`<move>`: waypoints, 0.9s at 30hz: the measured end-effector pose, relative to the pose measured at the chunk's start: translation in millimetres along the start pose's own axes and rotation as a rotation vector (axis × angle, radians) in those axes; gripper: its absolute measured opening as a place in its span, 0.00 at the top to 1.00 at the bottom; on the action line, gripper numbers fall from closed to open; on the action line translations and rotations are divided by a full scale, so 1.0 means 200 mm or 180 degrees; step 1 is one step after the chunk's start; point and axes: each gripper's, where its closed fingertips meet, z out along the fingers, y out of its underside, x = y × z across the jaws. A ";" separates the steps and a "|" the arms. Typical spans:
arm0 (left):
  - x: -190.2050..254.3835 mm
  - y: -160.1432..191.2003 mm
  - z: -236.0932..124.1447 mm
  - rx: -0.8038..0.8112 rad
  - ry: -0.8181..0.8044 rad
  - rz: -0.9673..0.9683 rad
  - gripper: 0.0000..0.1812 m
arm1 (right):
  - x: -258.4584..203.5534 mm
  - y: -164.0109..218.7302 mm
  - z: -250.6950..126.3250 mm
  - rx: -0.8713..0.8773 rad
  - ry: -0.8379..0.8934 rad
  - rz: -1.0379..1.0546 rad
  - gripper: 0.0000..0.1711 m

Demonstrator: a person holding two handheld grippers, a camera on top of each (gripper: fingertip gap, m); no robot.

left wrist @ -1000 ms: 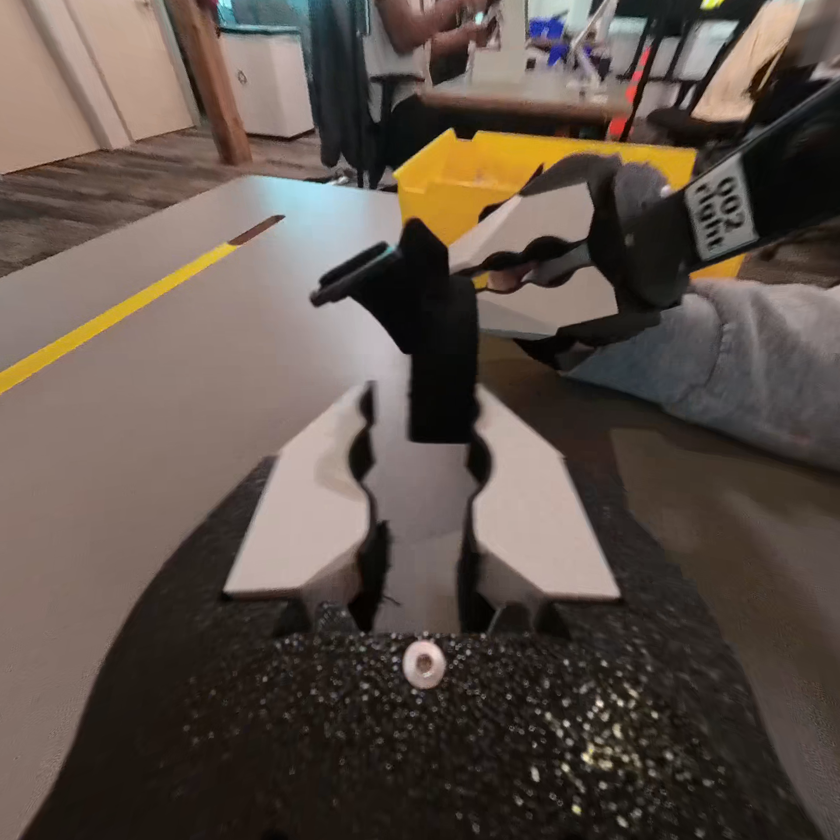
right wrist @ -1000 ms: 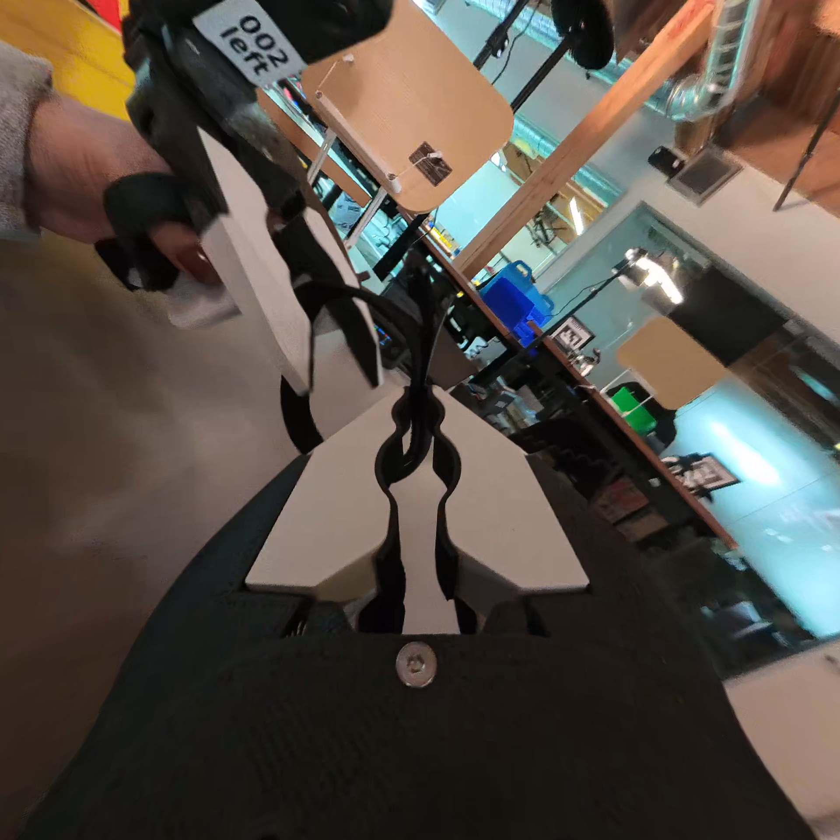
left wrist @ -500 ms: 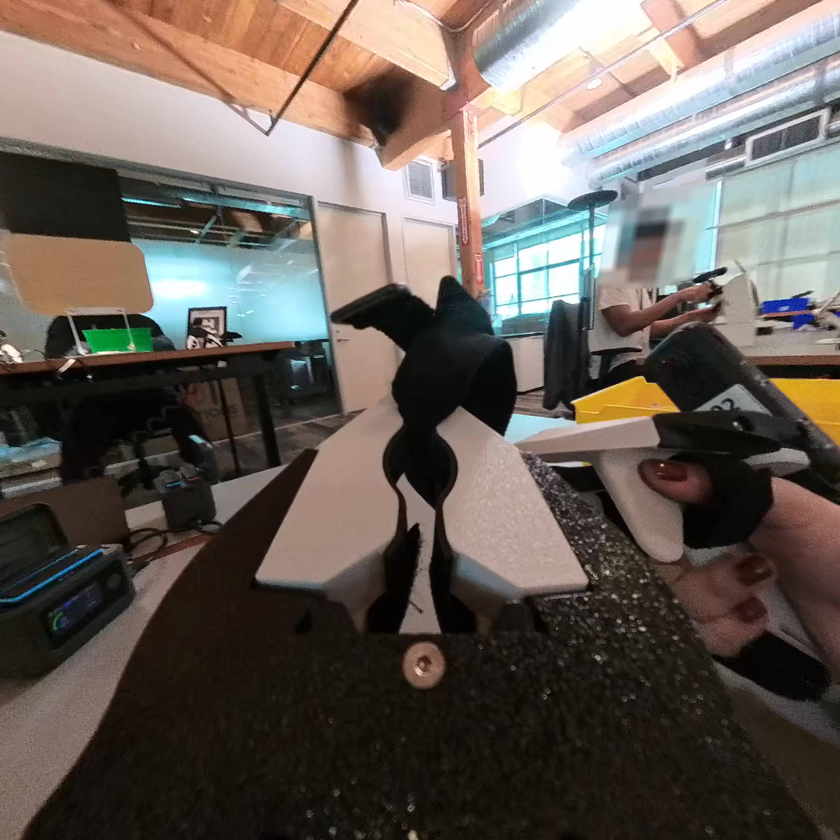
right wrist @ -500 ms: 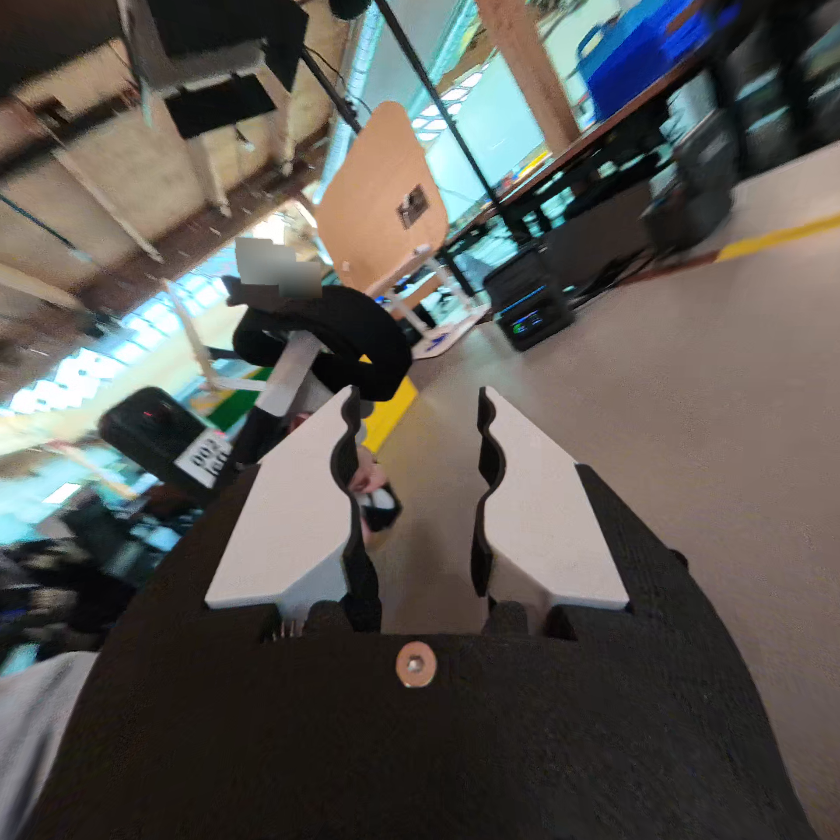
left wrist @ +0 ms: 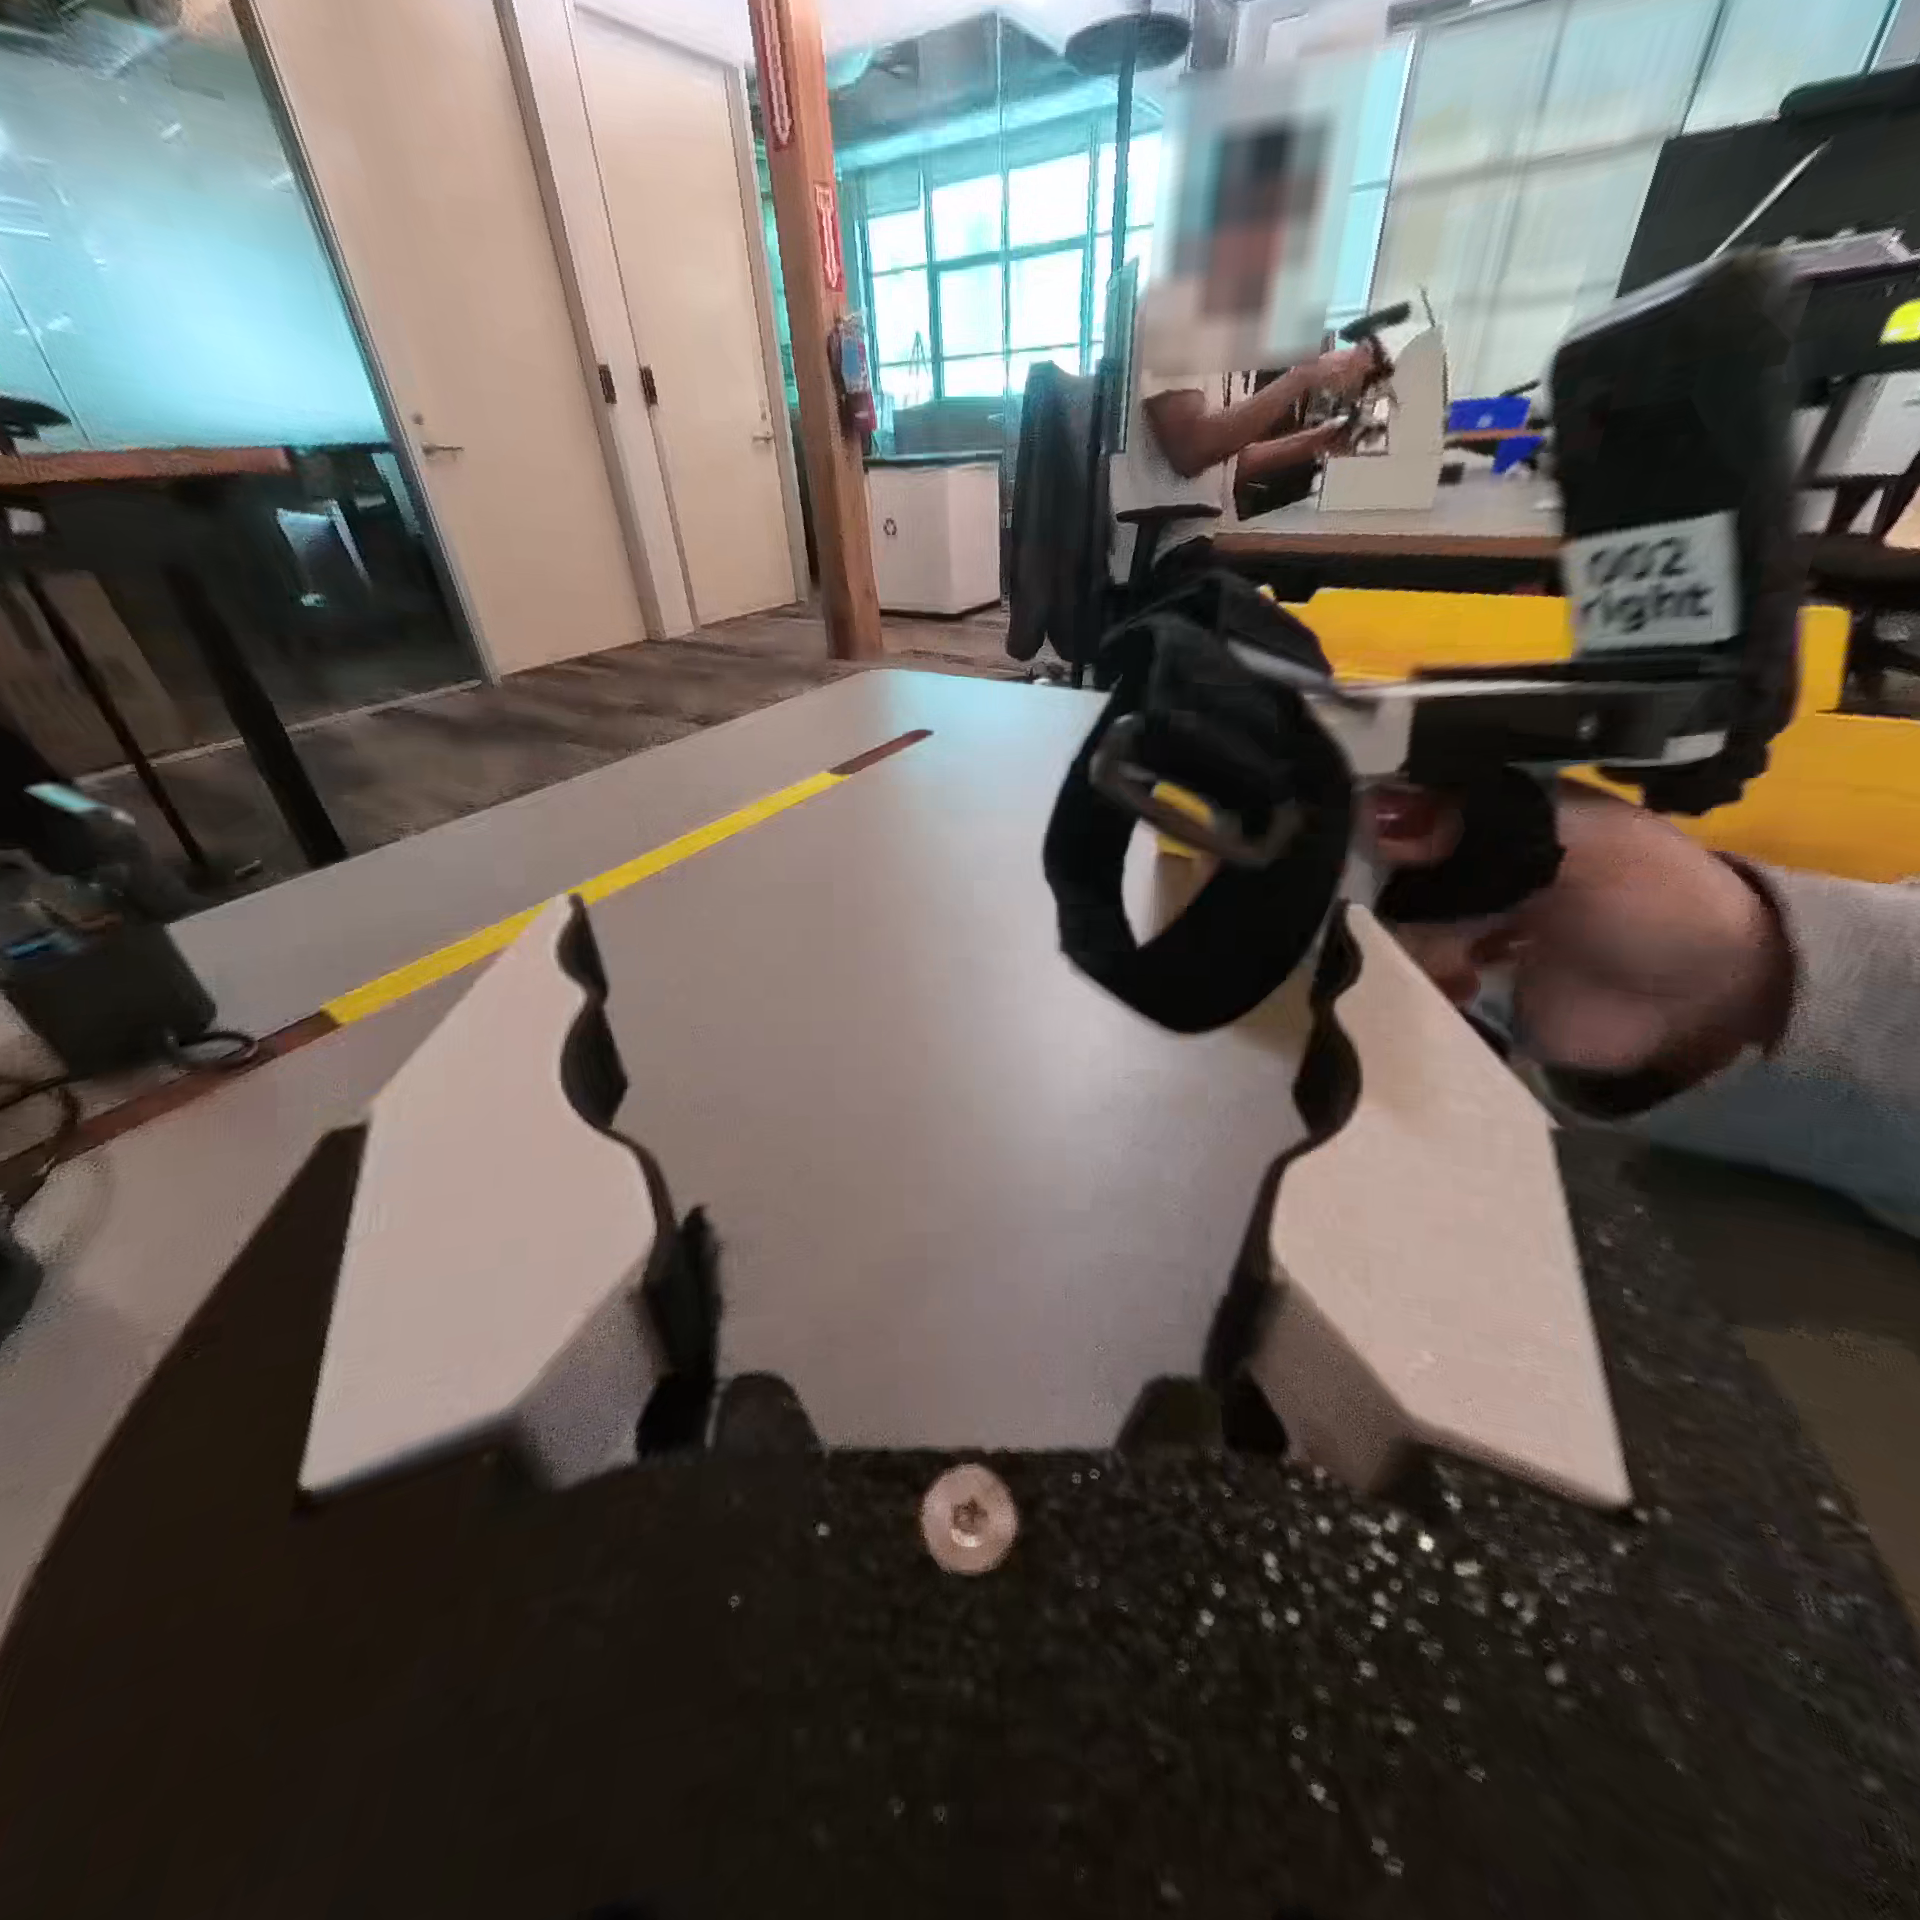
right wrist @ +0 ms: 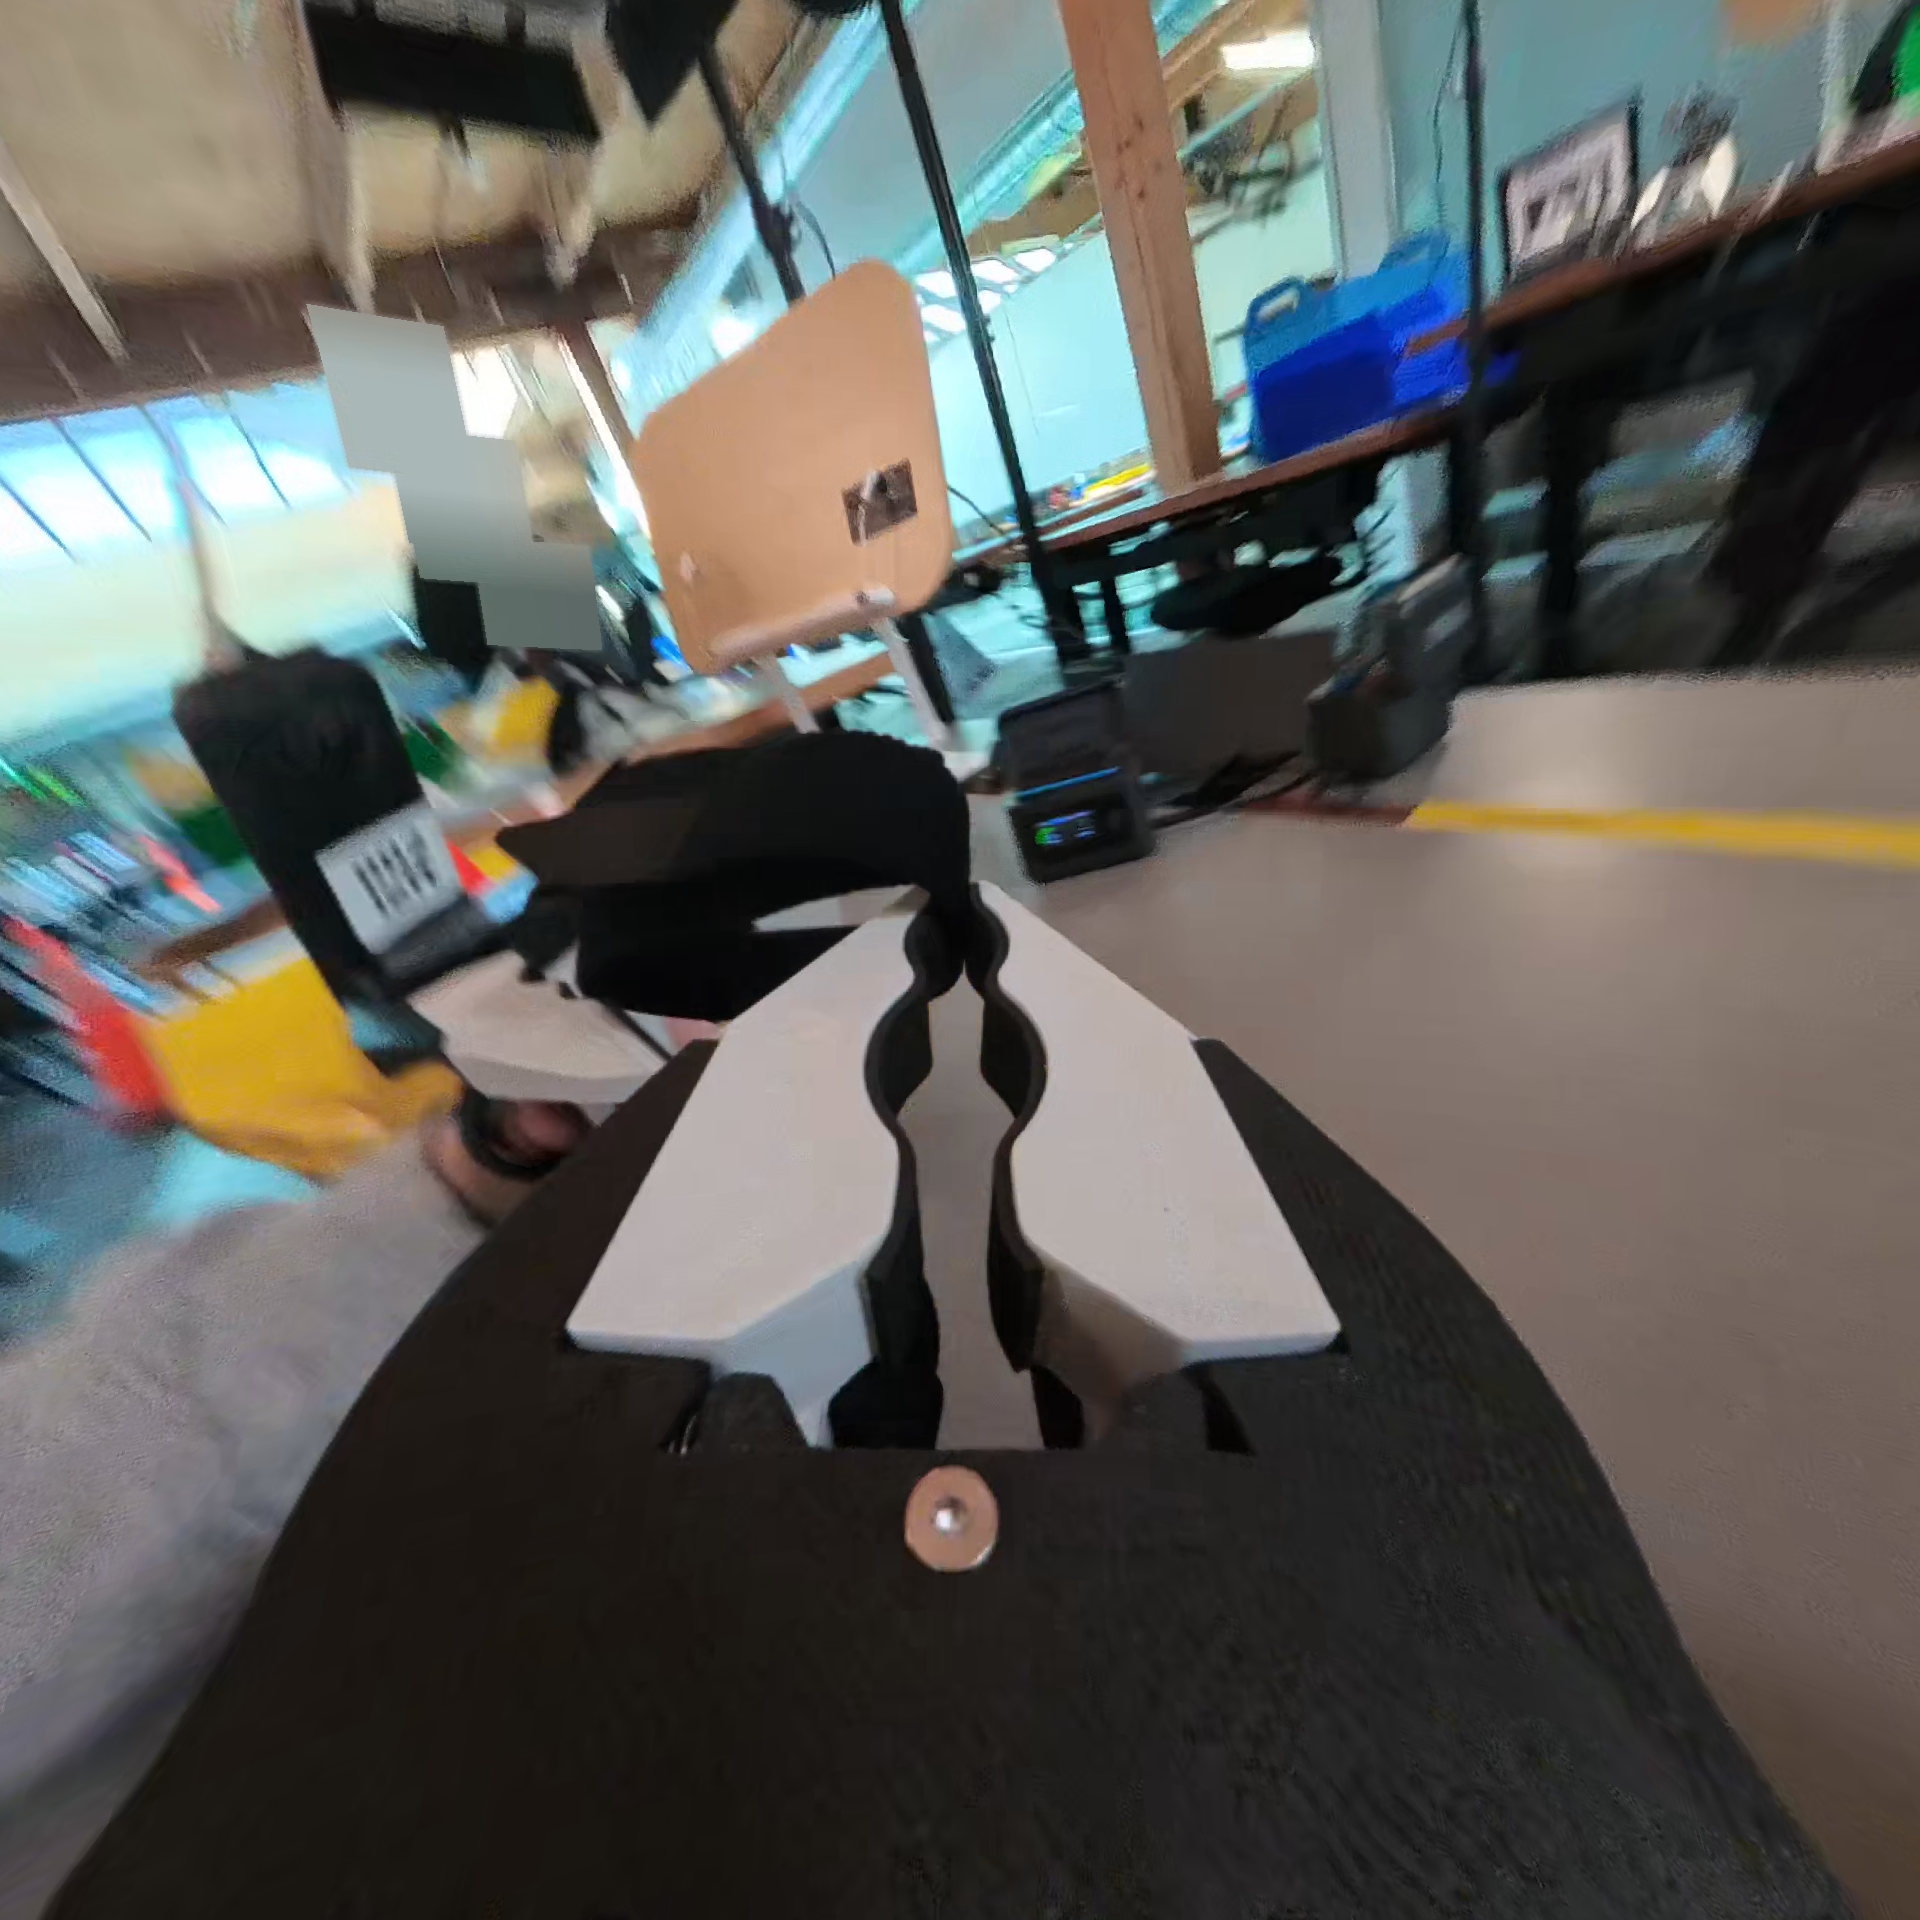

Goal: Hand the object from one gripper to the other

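**Above a grey table in an open workshop, the strap sits with the right gripper**

Over the grey table, the left gripper has its jaws spread wide with nothing between them; only bare tabletop shows in the gap. The right gripper has its jaws drawn nearly together at the tips, pinching a black strap that loops down and carries a metal buckle. In the left wrist view the strap hangs just past the left gripper's right finger, held clear of the table. A hand in a grey sleeve grips the right gripper's handle.

The table is smooth and matte, crossed by a yellow tape line. A yellow bin stands at its far edge, and a small black device with a lit screen rests near the tape line. Beyond lie wood flooring, pale doors, a timber post, large windows and a person seated at another desk. The right wrist view is blurred toward its left side.
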 end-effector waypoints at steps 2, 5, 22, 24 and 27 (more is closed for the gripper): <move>0.03 -0.02 -0.04 0.0044 0.0203 -0.0046 0.29 | 0.01 -0.01 -0.01 -0.0119 0.0181 -0.0953 1.00; 0.12 -0.09 -0.07 0.0210 0.0619 -0.0165 0.43 | 0.00 -0.03 -0.03 -0.0123 0.0375 -0.2128 1.00; 0.31 -0.08 -0.02 0.0239 0.1141 0.0138 0.97 | -0.07 -0.05 -0.04 0.0141 0.0548 -0.2799 0.76; 0.27 -0.11 -0.04 0.0351 0.0931 0.0330 0.97 | -0.04 -0.05 -0.04 0.0120 0.0143 -0.1531 0.74; 0.25 -0.13 -0.05 0.0393 0.0742 0.0680 0.97 | -0.09 -0.08 -0.07 0.0131 -0.0922 0.0528 0.74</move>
